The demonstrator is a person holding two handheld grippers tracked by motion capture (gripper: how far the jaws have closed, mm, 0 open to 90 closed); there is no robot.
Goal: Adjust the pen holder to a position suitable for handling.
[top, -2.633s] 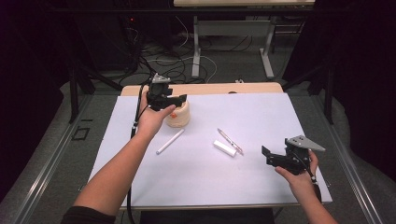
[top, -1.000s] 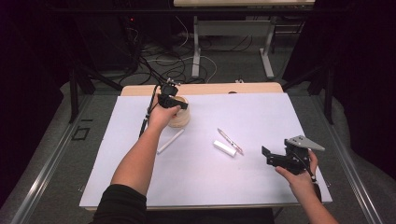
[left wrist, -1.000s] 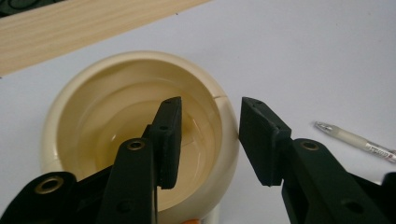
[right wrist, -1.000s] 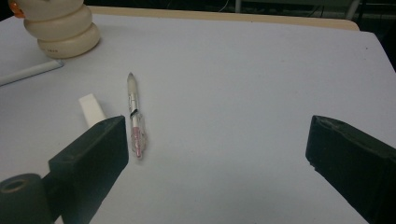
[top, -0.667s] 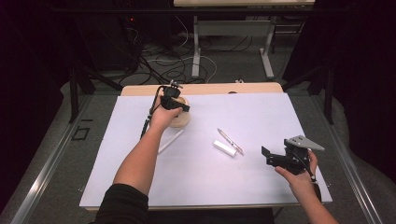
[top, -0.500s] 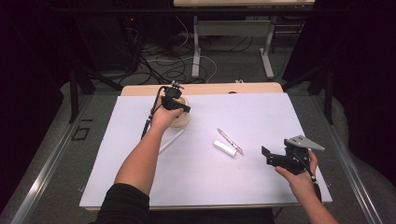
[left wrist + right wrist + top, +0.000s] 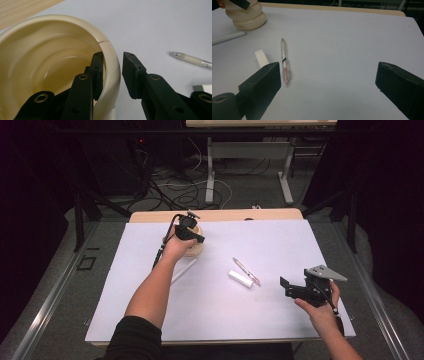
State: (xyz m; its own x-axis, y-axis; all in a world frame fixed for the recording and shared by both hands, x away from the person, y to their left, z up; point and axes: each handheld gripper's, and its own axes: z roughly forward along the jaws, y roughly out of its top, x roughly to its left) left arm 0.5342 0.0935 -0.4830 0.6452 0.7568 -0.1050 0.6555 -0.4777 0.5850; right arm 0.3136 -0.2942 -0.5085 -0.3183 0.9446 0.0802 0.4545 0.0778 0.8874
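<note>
Cream cup (image 7: pixel 50 65) wall is straddled, ungripped, by the parted left tongs (image 7: pixel 112 72). The right tongs (image 7: pixel 327 82) are held wide open near the pen (image 7: pixel 284 61).

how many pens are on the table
2. One pen lies mid-table beside a white eraser. The other pen, white, lies just in front of the cream cup, partly hidden by the left forearm.

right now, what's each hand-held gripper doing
Left hand-held gripper: open, jaws astride the cream holder rim, not yet clamped.
Right hand-held gripper: wide open, empty.
</note>
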